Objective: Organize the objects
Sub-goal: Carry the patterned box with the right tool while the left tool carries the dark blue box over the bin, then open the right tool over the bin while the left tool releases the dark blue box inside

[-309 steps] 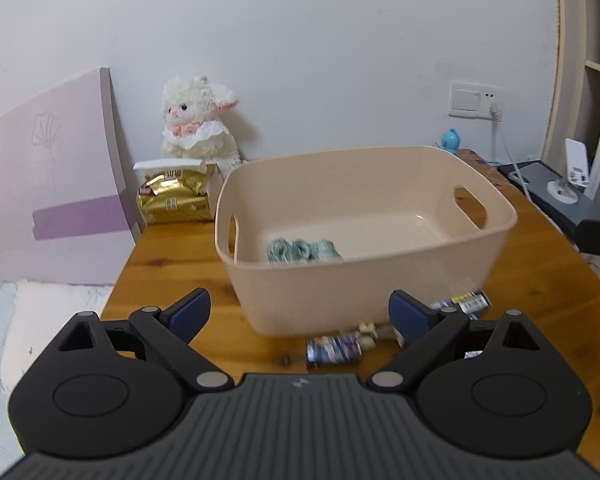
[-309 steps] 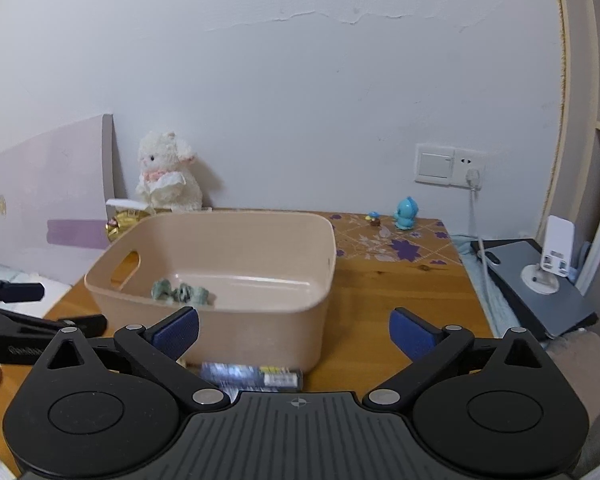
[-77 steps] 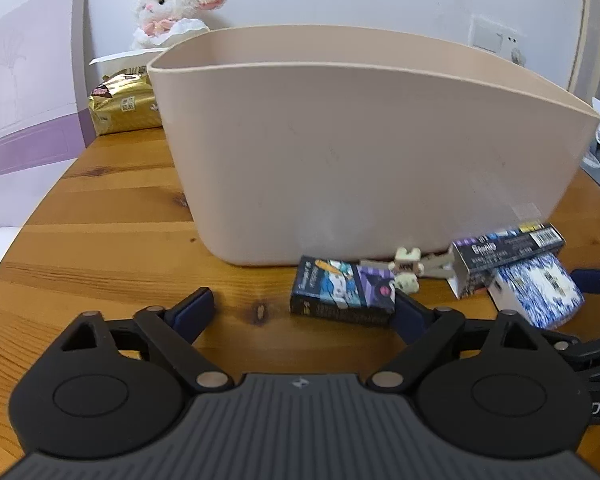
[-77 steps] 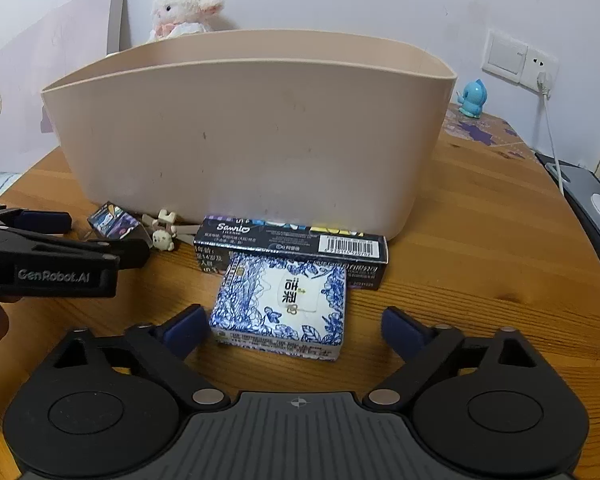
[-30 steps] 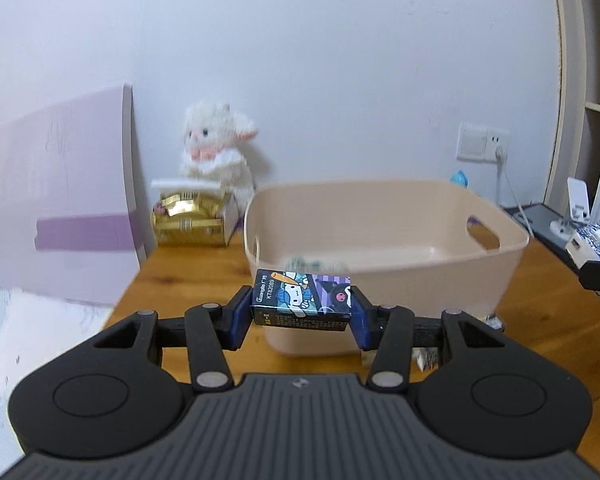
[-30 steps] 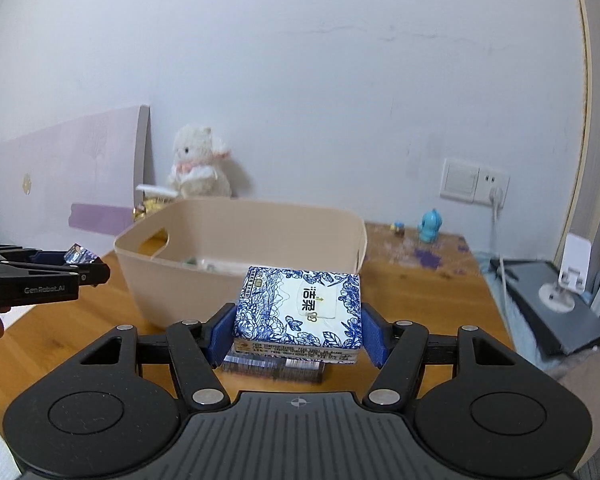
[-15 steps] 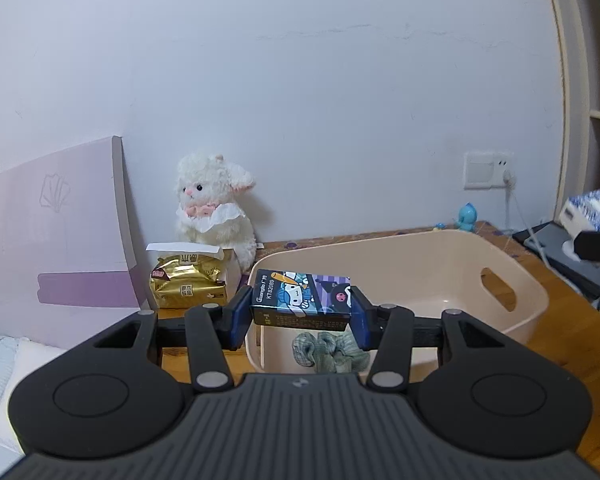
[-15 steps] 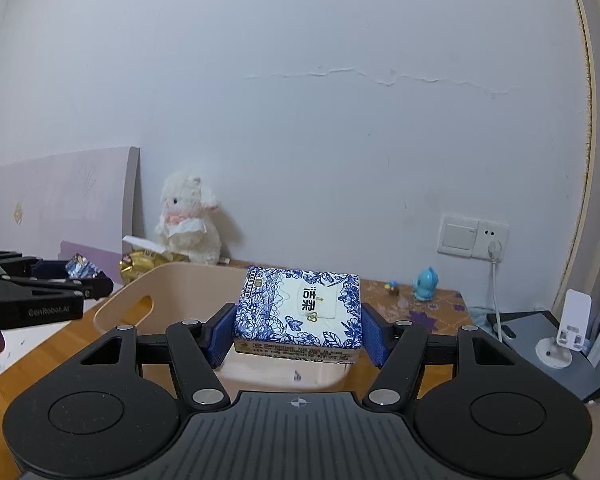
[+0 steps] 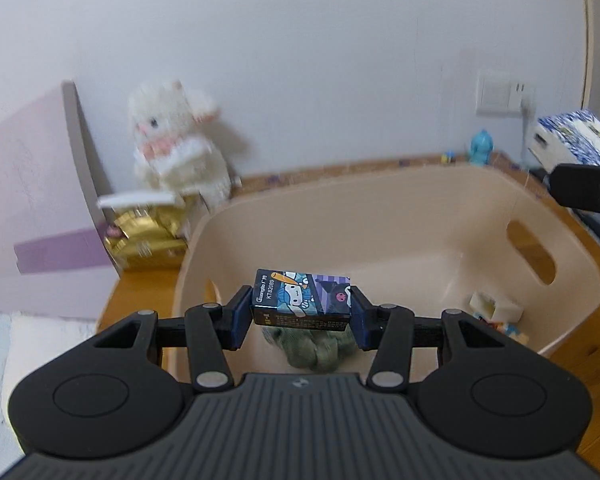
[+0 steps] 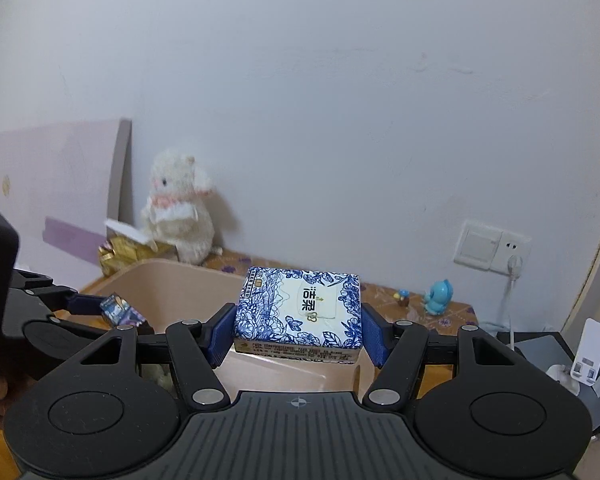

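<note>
Fingers of the left gripper (image 9: 302, 316) are pinching a small dark cartoon card box (image 9: 302, 298) over the beige plastic tub (image 9: 420, 216); right gripper (image 10: 298, 334) fingers are squeezing a blue-flowered tissue pack (image 10: 298, 314). Go low before letting go.

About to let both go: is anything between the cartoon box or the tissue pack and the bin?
Nothing visible blocks either. The left gripper holds the cartoon box over the open bin, above a green cloth. The right gripper holds the tissue pack over the bin's opening.
</note>
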Tool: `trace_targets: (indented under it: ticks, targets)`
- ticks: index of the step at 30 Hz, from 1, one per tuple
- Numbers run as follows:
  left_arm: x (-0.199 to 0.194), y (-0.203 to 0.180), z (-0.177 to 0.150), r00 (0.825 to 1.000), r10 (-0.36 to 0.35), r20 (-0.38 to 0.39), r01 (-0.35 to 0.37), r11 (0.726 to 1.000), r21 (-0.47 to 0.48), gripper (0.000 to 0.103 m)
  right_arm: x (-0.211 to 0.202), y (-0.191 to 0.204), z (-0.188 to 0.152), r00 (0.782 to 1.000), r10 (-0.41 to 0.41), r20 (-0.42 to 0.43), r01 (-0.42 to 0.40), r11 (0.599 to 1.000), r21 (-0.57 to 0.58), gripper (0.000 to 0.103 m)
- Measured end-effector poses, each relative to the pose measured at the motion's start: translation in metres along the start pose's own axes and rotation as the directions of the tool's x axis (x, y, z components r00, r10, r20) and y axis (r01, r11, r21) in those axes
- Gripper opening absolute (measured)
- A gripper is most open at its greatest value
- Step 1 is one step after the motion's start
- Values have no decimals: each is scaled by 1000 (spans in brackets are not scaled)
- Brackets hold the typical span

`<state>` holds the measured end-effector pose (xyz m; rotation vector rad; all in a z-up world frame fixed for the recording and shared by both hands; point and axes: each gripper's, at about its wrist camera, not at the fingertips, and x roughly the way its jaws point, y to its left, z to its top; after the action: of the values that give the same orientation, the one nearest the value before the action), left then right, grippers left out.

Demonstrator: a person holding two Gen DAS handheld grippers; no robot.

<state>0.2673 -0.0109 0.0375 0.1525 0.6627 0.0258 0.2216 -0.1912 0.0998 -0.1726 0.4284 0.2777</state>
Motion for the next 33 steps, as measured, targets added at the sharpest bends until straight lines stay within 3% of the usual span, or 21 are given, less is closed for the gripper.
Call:
trace_targets:
  ticks: [11, 18, 20, 24, 27, 33]
  targets:
    - [47, -8, -1, 982, 43, -186, -38, 999, 27, 52, 72, 5, -23, 981, -14, -195, 11, 1000, -16, 61]
    - [56, -6, 2, 963, 46, -265, -42, 999, 20, 53, 101, -1, -37, 951, 4, -308, 0, 1000, 10, 62]
    - [53, -5, 1, 964, 40, -264, -37, 999, 14, 54, 102, -4, -39, 951, 9, -308, -3, 1000, 20, 69]
    - [43, -4, 2, 971, 42, -234, -42, 999, 3, 74, 91, -6, -37, 960, 8, -281, 0, 1000, 27, 76]
    - [31, -1, 5, 979, 31, -200, -34, 999, -11, 82, 74, -11, -32, 972, -5, -234, 13, 999, 32, 79]
    - [0, 4, 5, 993, 24, -115, -28, 999, -32, 89, 44, -29, -27, 985, 2, -171, 14, 996, 87, 86]
